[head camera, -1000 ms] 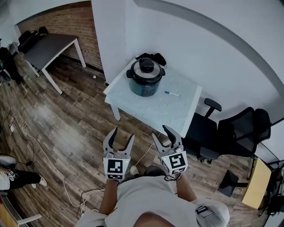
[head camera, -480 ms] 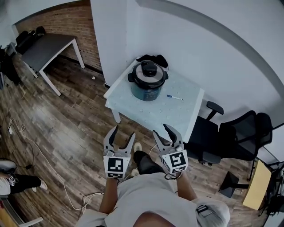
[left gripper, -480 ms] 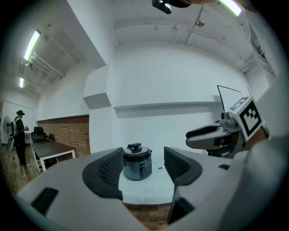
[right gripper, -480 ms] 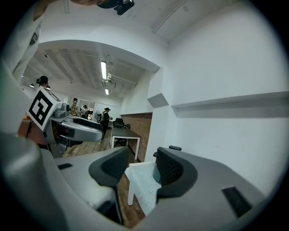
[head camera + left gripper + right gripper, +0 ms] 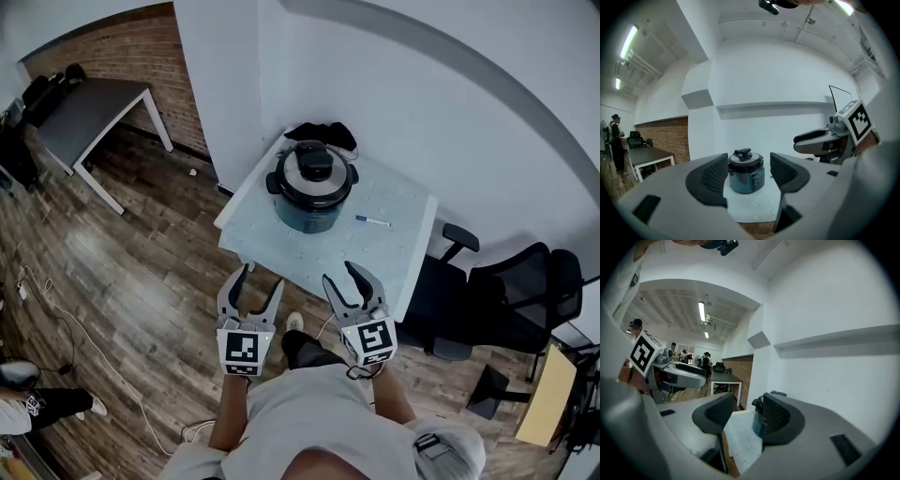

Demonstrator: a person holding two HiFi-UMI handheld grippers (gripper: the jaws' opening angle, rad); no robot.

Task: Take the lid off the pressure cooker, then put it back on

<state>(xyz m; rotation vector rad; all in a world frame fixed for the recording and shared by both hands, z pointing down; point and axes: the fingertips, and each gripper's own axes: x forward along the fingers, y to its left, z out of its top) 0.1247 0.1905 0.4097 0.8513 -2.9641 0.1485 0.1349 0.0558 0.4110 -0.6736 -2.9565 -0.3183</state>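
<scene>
**Both jaws empty and short of the pot: where this could slip**

My left gripper (image 5: 260,281) and right gripper (image 5: 342,278) hang side by side in front of me, well short of the white table (image 5: 384,246). Each has its jaws parted a modest way, with nothing between them. The pressure cooker (image 5: 307,192) stands on the far left part of the table with its lid (image 5: 315,169) on.

My main worry is the lid's lock. If it needs a twist and I grip only the top knob, I expect the whole pot to turn or skate on the smooth tabletop unless my other jaws brace a side handle. At this spread my jaws look too narrow for the rim, so a grab there would glance off. Coming in low, I could knock the table's near edge. The pen (image 5: 373,221) to the right and the dark bundle (image 5: 323,131) just behind could tip a lid set down on them. Put back off-line, the lid would sit crooked.
</scene>
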